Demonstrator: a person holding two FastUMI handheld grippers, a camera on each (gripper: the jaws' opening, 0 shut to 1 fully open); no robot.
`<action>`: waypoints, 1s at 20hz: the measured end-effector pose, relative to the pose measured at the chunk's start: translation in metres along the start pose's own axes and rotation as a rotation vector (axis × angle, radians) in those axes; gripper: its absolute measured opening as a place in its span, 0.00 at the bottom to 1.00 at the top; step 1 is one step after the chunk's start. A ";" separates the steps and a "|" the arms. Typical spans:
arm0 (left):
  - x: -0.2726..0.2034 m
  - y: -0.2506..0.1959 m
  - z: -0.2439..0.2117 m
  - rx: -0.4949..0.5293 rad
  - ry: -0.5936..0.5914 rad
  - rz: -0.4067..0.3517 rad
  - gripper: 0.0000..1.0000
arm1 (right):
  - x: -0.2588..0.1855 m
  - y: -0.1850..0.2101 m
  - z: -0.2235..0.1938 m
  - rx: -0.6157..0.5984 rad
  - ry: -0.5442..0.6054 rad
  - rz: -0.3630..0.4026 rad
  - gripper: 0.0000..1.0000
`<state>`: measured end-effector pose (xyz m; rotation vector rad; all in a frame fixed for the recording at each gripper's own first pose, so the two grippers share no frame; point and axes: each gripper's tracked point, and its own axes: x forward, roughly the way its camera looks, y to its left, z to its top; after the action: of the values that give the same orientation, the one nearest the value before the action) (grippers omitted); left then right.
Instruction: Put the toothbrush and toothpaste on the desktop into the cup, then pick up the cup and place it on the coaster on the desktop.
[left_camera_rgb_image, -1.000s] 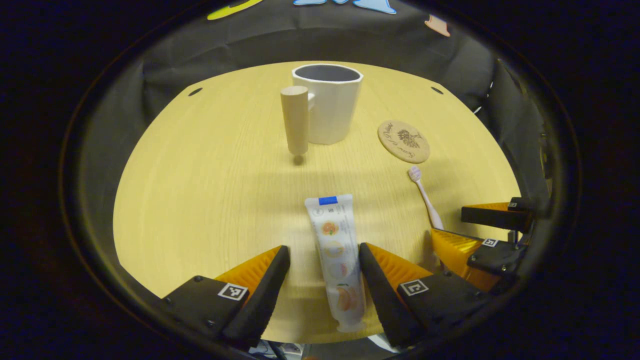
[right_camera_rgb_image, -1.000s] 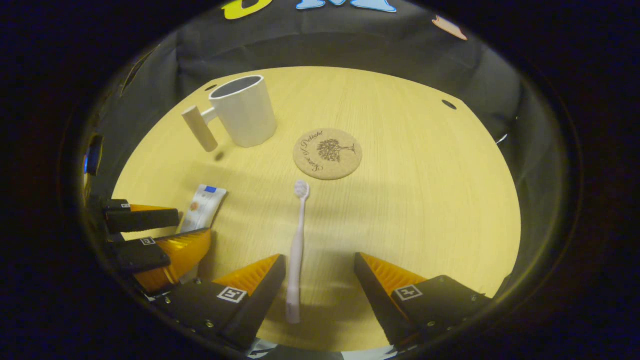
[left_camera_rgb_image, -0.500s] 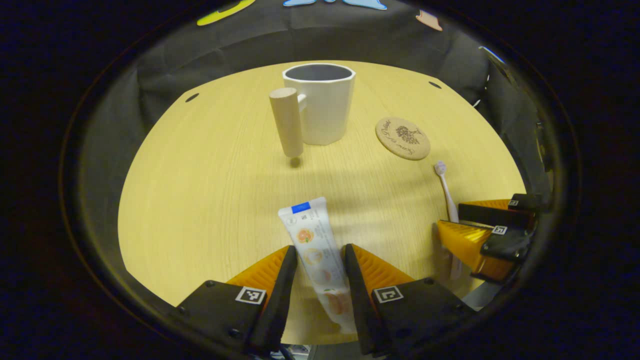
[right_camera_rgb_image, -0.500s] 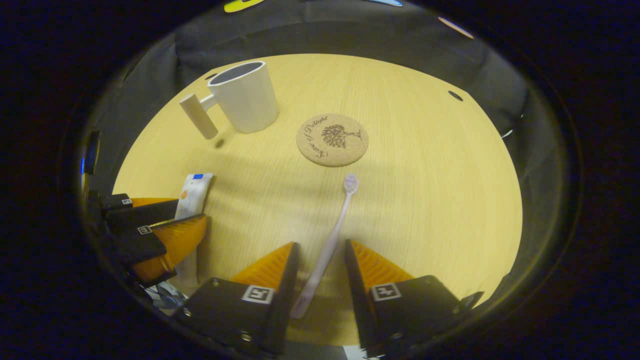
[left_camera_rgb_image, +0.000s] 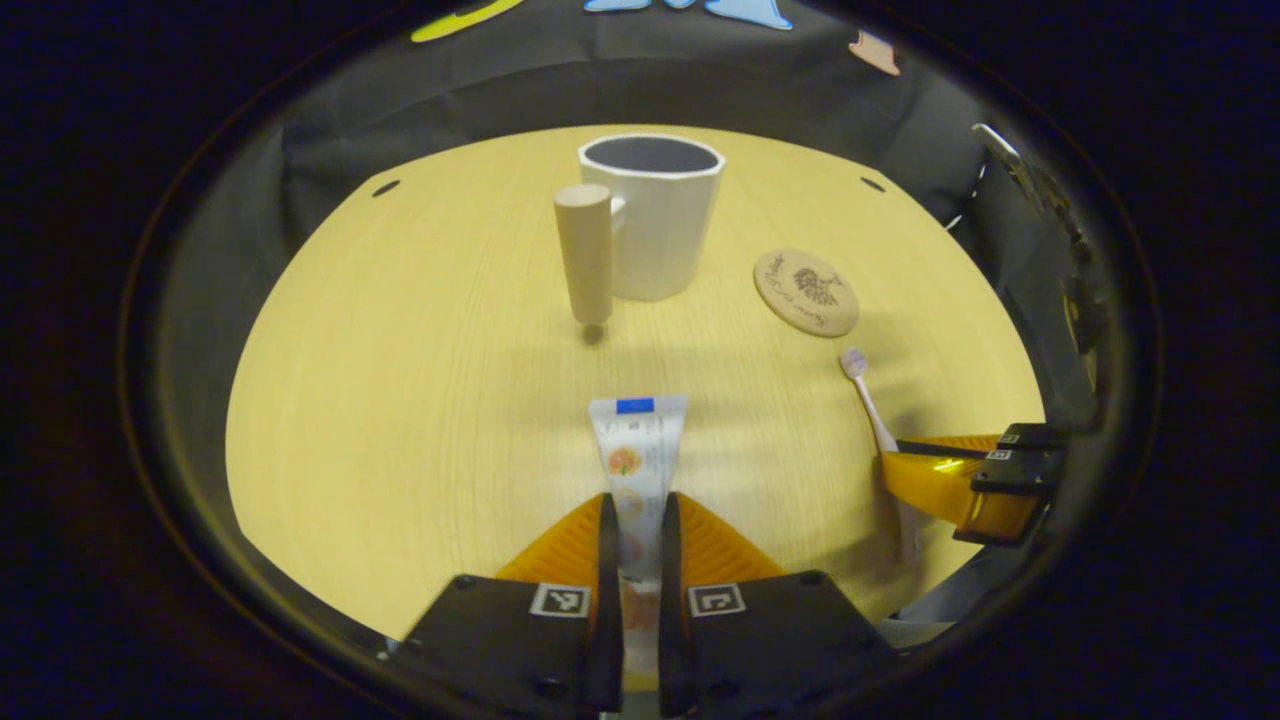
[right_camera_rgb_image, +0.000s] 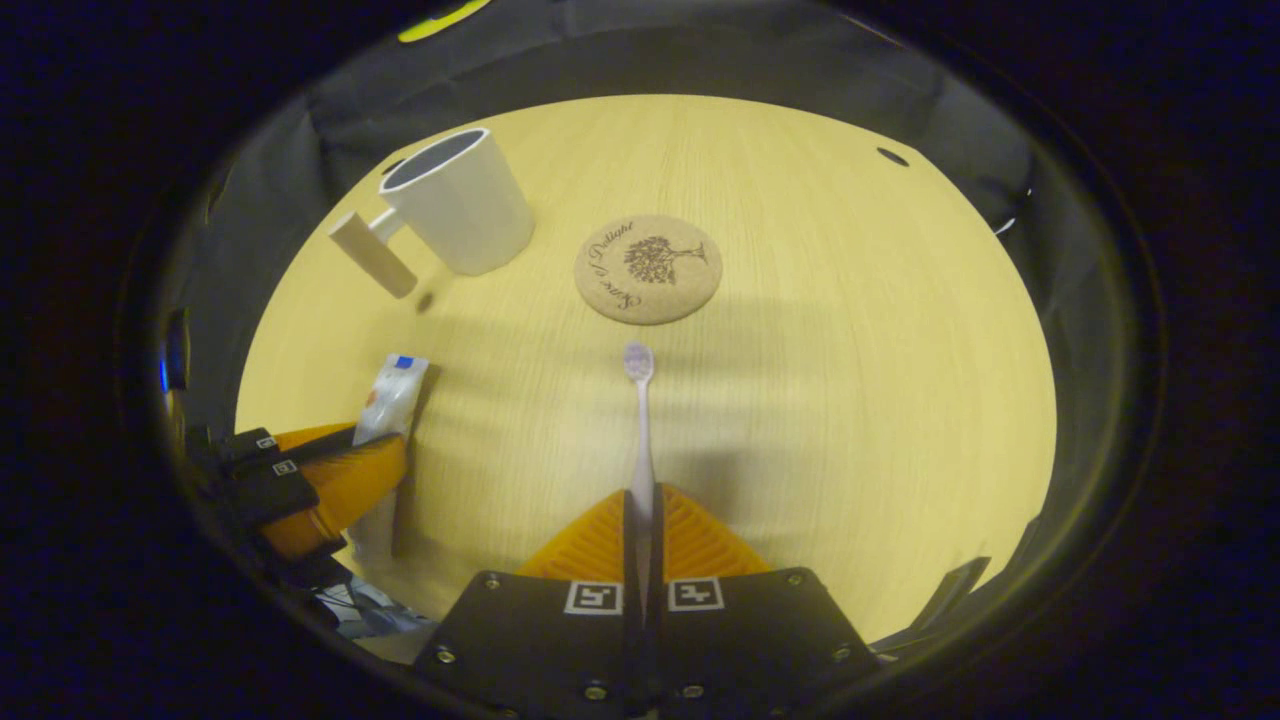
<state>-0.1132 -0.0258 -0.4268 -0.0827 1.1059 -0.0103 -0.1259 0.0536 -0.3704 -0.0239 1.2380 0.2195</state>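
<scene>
Grasping step: the left claw (left_camera_rgb_image: 632, 530) pinches the toothpaste (left_camera_rgb_image: 636, 445), the right claw (right_camera_rgb_image: 640, 525) clamps the toothbrush (right_camera_rgb_image: 639, 420). Next, I judge, both lift toward the cup (left_camera_rgb_image: 655, 215), upper centre of the left gripper view

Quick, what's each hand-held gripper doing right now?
Left hand-held gripper: closed on the toothpaste.
Right hand-held gripper: closed on the toothbrush.

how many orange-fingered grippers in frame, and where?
2. Left gripper is shut on the toothpaste at the desk's near edge; right gripper is shut on the toothbrush beside it.
</scene>
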 end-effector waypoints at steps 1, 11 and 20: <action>-0.004 -0.001 -0.001 -0.003 -0.004 -0.001 0.17 | -0.001 0.000 0.001 0.006 -0.005 0.003 0.02; -0.038 -0.014 0.030 -0.092 -0.097 -0.115 0.18 | -0.006 -0.002 0.005 0.065 -0.022 0.027 0.02; -0.085 -0.007 0.079 -0.183 -0.228 -0.155 0.18 | -0.020 -0.004 0.024 0.142 -0.070 0.059 0.02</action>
<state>-0.0807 -0.0237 -0.3152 -0.3265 0.8688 -0.0379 -0.1087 0.0501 -0.3443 0.1417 1.1830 0.1817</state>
